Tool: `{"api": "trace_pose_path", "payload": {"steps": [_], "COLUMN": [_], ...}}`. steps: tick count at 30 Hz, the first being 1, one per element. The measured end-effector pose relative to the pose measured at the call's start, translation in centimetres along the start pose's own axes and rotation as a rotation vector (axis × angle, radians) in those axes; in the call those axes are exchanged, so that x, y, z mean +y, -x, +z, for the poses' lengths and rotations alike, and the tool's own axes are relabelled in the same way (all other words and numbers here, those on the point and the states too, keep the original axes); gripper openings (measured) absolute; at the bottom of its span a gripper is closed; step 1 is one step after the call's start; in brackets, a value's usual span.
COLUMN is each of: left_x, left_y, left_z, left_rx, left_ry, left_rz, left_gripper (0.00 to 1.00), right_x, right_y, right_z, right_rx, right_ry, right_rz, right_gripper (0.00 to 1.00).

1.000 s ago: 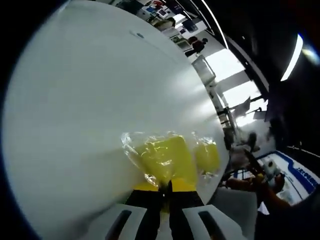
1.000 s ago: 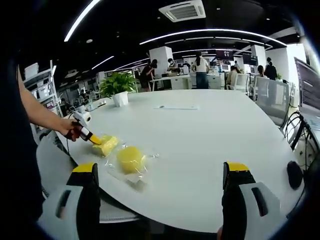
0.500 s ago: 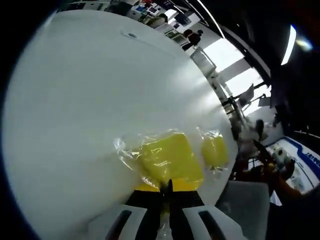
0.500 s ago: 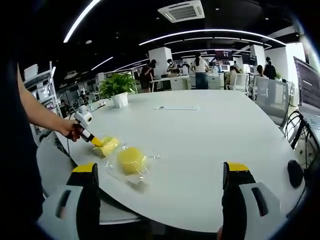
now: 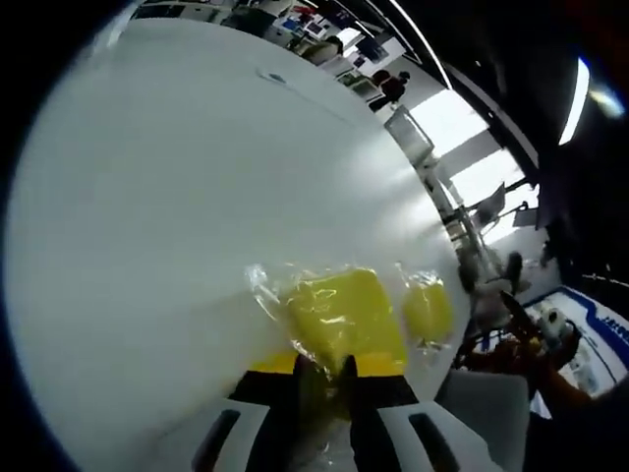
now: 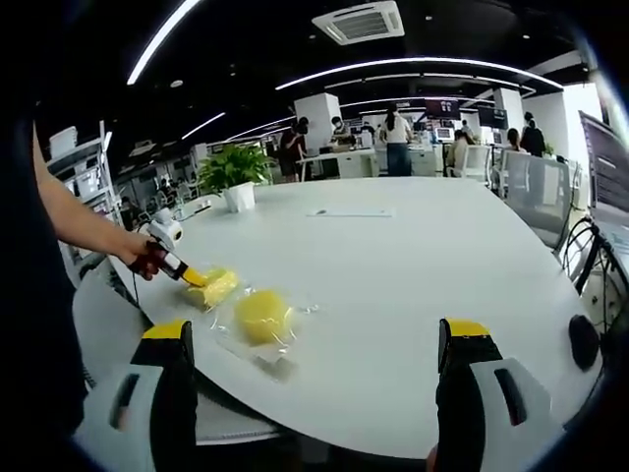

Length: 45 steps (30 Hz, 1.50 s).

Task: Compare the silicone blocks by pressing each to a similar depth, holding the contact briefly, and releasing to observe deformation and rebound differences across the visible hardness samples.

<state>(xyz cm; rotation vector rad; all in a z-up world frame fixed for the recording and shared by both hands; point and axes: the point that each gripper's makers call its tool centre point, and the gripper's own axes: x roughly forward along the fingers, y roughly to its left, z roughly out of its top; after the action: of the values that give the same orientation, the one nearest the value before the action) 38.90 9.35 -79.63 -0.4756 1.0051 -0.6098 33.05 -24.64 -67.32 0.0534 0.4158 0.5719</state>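
The rectangular yellow silicone block [image 5: 346, 310] lies in its clear bag near the counter [image 5: 177, 197] edge. In the left gripper view the left gripper [image 5: 325, 369] has its jaws drawn together on the bag at the block's near edge. The right gripper view shows the round yellow block [image 6: 261, 315] bagged just beside it, and the right gripper [image 6: 313, 379] hovering with jaws wide apart. Since a second ago the round block has shifted slightly.
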Motion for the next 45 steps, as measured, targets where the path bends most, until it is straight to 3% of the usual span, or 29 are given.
{"api": "trace_pose_path", "payload": {"steps": [2, 4, 6, 11, 15, 18, 20, 26, 29, 31, 32, 34, 37, 40, 45], "left_x": [-0.3, -0.5, -0.3, 0.7, 2.7, 3.0, 3.1, 2.8, 1.9, 2.0, 2.2, 2.1, 2.2, 1.8, 1.1], "left_y": [0.3, 0.9, 1.6, 4.0, 7.0, 9.2, 11.0, 14.0, 15.2, 15.6, 15.9, 16.7, 18.0, 19.2, 19.8], "left_z": [0.9, 1.3, 1.9, 3.0, 4.5, 5.0, 5.4, 4.5, 3.3, 2.6, 1.5, 0.7, 0.4, 0.7, 1.4], "left_rx": [-0.080, -0.116, -0.158, -0.227, -0.316, -0.367, -0.410, -0.436, -0.455, -0.452, -0.434, -0.454, -0.493, -0.531, -0.536], "left_ry": [-0.040, -0.009, -0.054, -0.225, -0.443, -0.448, -0.477, -0.480, -0.515, -0.521, -0.512, -0.500, -0.495, -0.471, -0.493], "left_rz": [-0.019, -0.035, -0.022, 0.049, 0.199, 0.223, 0.253, 0.251, 0.232, 0.241, 0.267, 0.284, 0.328, 0.328, 0.334], "left_gripper": [0.32, 0.45, 0.59, 0.75, 0.88, 0.95, 0.96, 1.00, 1.00, 1.00, 1.00, 1.00, 1.00, 1.00, 1.00], "right_x": [0.0, 0.0, 0.0, -0.2, -0.3, -0.3, -0.3, -0.7, -0.9, -0.9, -0.9, -0.7, -0.8, -1.0, -0.9], "right_y": [0.0, 0.0, 0.0, -0.1, -0.2, -0.5, -0.6, -1.0, -1.3, -1.5, -1.6, -1.7, -2.0, -2.3, -2.7], "right_z": [0.1, 0.0, 0.0, 0.1, 0.3, 0.2, 0.3, 0.4, 0.1, -0.3, -0.4, -0.7, -0.9, -0.8, -0.6], "right_rx": [-0.003, 0.002, 0.003, 0.001, 0.003, 0.007, 0.009, 0.014, 0.021, 0.025, 0.029, 0.037, 0.056, 0.054, 0.053], "right_ry": [0.000, 0.003, 0.003, 0.004, 0.009, 0.015, 0.017, 0.045, 0.032, 0.034, 0.033, 0.037, 0.039, 0.028, 0.033], "right_rz": [0.001, 0.003, 0.003, 0.002, 0.005, 0.011, 0.013, 0.000, 0.008, 0.013, 0.014, 0.019, 0.022, 0.023, 0.029], "right_gripper": [0.97, 0.97, 0.97, 0.97, 0.97, 0.97, 0.97, 0.97, 0.97, 0.97, 0.97, 0.97, 0.97, 0.97, 0.97]}}
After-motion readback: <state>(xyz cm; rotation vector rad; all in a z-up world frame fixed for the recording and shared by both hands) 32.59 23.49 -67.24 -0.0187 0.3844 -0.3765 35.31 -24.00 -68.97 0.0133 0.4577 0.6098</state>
